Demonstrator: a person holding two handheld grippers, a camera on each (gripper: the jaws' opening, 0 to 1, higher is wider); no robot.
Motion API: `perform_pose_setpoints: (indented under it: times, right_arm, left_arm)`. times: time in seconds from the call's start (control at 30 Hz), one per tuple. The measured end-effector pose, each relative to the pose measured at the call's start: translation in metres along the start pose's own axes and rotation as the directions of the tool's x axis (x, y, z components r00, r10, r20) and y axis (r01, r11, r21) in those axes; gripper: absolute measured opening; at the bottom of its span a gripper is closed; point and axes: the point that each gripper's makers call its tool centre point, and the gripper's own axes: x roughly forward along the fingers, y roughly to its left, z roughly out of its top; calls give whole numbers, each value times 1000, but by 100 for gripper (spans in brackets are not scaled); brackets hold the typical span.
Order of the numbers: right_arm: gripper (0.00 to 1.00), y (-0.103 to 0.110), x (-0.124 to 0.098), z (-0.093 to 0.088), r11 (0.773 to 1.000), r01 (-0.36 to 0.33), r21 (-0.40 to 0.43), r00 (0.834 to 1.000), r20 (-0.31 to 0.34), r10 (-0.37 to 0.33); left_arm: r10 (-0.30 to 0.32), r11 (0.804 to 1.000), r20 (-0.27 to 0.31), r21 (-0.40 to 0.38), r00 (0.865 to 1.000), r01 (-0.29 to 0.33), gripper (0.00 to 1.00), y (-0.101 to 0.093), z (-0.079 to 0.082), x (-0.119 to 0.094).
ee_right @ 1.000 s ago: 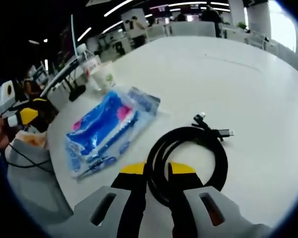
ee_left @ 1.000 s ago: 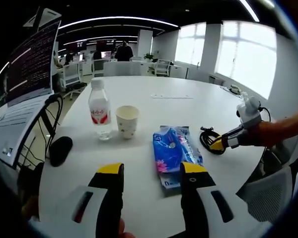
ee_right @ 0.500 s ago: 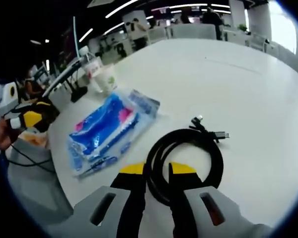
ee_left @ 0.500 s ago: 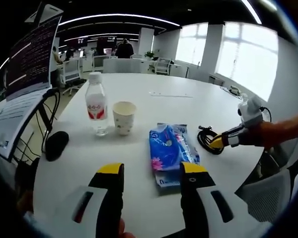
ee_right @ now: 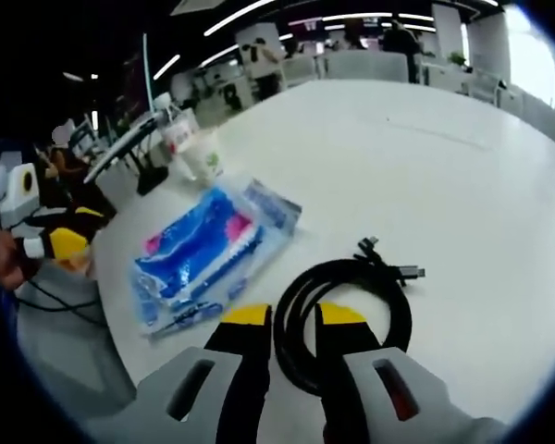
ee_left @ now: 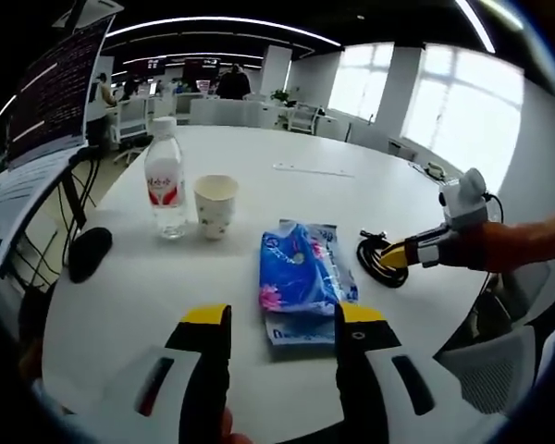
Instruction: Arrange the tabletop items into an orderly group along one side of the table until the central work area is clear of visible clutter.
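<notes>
A blue tissue pack (ee_left: 301, 277) lies on the white round table (ee_left: 287, 190), just beyond my left gripper (ee_left: 284, 319), which is open and holds nothing. Farther left stand a water bottle (ee_left: 165, 190) and a paper cup (ee_left: 215, 205). To the right of the pack lies a coiled black cable (ee_left: 377, 260). My right gripper (ee_right: 294, 317) is shut on the near loop of the cable (ee_right: 356, 301). In the right gripper view the tissue pack (ee_right: 202, 256) lies to the left, and the left gripper (ee_right: 60, 242) is at the far left edge.
A black mouse (ee_left: 90, 252) sits at the table's left edge beside an open laptop (ee_left: 37, 129) on a stand. A hand (ee_left: 509, 248) holds the right gripper at the right rim. Office chairs and desks stand beyond the table. A chair (ee_left: 499, 370) is at the near right.
The left gripper view has drawn back and shifted, so the pack, cup and bottle sit slightly farther left. The right gripper has stayed on the cable, which has barely moved.
</notes>
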Motion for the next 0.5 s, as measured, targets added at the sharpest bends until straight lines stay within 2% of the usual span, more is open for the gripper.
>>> perform_pose_setpoints:
  times: [0.3, 0.5]
  right_arm:
    - [17, 9, 5, 19, 999, -28, -31, 999, 20, 29]
    - [18, 13, 9, 24, 998, -48, -47, 999, 21, 49]
  left_arm:
    - [-10, 999, -31, -45, 999, 8, 43, -14, -9, 8]
    - [-6, 998, -45, -65, 999, 3, 43, -16, -13, 10]
